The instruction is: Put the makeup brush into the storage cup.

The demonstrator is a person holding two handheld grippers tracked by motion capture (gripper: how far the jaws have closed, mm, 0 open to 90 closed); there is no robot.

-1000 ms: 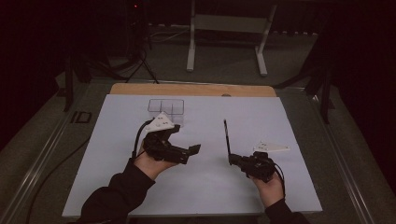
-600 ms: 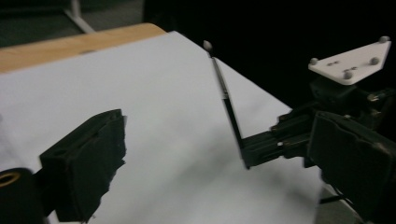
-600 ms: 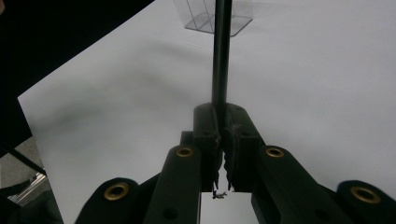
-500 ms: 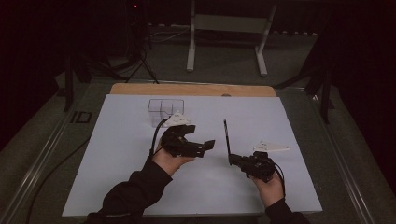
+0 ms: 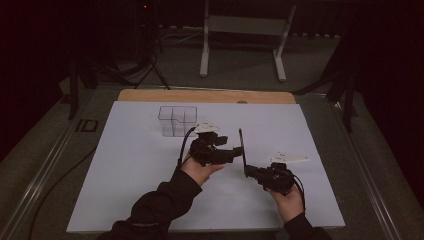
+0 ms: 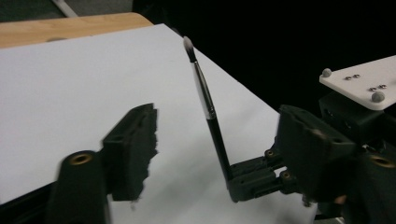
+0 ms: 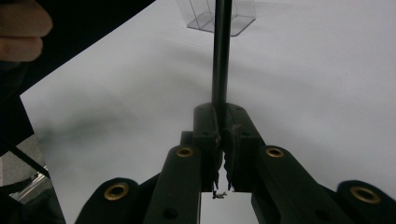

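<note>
White paper covers the worktop (image 5: 130, 165), bare around both hands. The right gripper (image 5: 248, 171) clamps an upright brush (image 5: 242, 147); the left gripper (image 6: 219, 140), closing, brackets it untouched.

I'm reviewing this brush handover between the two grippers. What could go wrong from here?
The right gripper pinches only the bottom end of the brush, so a sideways nudge could tip it. The left gripper has just been closing around the handle without touching it; an off-centre close could knock it askew.
</note>
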